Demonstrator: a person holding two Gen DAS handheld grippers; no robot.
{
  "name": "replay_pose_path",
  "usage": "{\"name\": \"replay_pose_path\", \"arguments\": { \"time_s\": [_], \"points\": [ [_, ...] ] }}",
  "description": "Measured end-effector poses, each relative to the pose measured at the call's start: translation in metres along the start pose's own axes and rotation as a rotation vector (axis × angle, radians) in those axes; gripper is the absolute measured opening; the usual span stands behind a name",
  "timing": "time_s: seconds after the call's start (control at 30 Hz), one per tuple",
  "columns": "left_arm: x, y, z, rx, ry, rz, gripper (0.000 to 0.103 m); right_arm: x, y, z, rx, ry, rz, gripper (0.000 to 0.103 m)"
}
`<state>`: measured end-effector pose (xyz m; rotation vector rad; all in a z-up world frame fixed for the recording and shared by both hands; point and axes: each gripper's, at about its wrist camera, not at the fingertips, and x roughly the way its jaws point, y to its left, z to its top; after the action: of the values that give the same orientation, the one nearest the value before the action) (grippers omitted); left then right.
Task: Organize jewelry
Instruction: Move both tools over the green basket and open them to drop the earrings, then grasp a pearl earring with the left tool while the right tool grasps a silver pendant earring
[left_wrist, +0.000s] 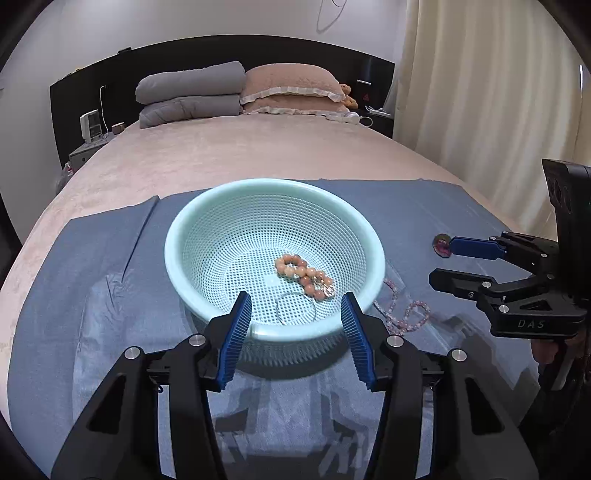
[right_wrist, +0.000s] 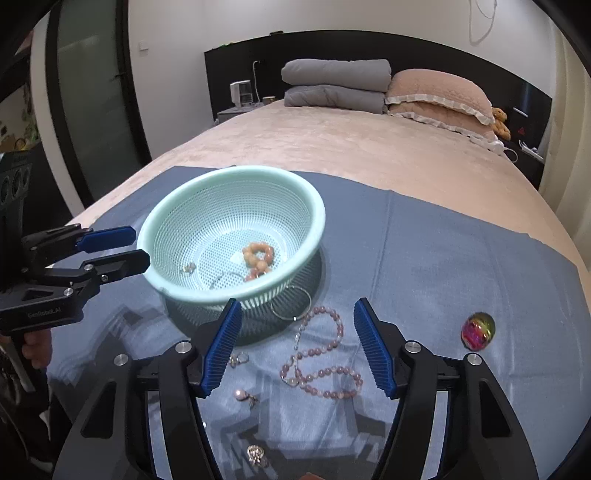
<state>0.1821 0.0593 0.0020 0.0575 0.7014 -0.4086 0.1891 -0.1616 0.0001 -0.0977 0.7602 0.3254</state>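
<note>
1. The left gripper (left_wrist: 295, 336) is hanging over the near rim of the mint basket (left_wrist: 177, 254), its blue pads spread apart and gripping nothing.
2. The right gripper (right_wrist: 297, 347) is also standing released, jaws wide, hovering above the pink bead necklace (right_wrist: 317, 354) that is lying looped on the blue cloth (right_wrist: 443, 258).
3. Already sitting inside the basket are an orange bead bracelet (right_wrist: 258, 256), a thin wire hoop (left_wrist: 295, 308) and a small silver piece (right_wrist: 189, 267).
4. Still waiting on the cloth are the necklace, a silver ring (right_wrist: 290, 304) lying just beside the basket's foot, a pearl earring (right_wrist: 244, 396), another small earring (right_wrist: 238, 359), a metal charm (right_wrist: 257, 455) and an iridescent ball (right_wrist: 477, 329) well off to the right.
5. The necklace is looking light and limp; it will likely be sagging and swinging when lifted, so pinching a bunched loop near its middle seems safer than taking one end.
6. The smooth beads may be slipping on a shallow bite, though the ribbed pads should be helping.
7. The thin ring and the earrings are lying flat and tiny, probably needing the cloth to give under the pads.
8. Lettering reading "DAS" is showing on the right gripper body in the left view; the left gripper's body is carrying small print that seems to read "GenRobot.AI", though it is blurred.
</note>
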Motion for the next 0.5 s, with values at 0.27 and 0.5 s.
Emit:
{"name": "replay_pose_path", "arguments": {
  "time_s": [0.27,0.5],
  "points": [
    [-0.001,-0.032,-0.047,0.030,0.064,-0.051,0.054,-0.002,0.006,-0.057,-0.015,0.094,-0.001,0.055],
    [0.012,-0.058,-0.078,0.071,0.115,-0.102,0.054,0.006,0.010,-0.089,-0.013,0.137,0.025,0.044]
  ]
}}
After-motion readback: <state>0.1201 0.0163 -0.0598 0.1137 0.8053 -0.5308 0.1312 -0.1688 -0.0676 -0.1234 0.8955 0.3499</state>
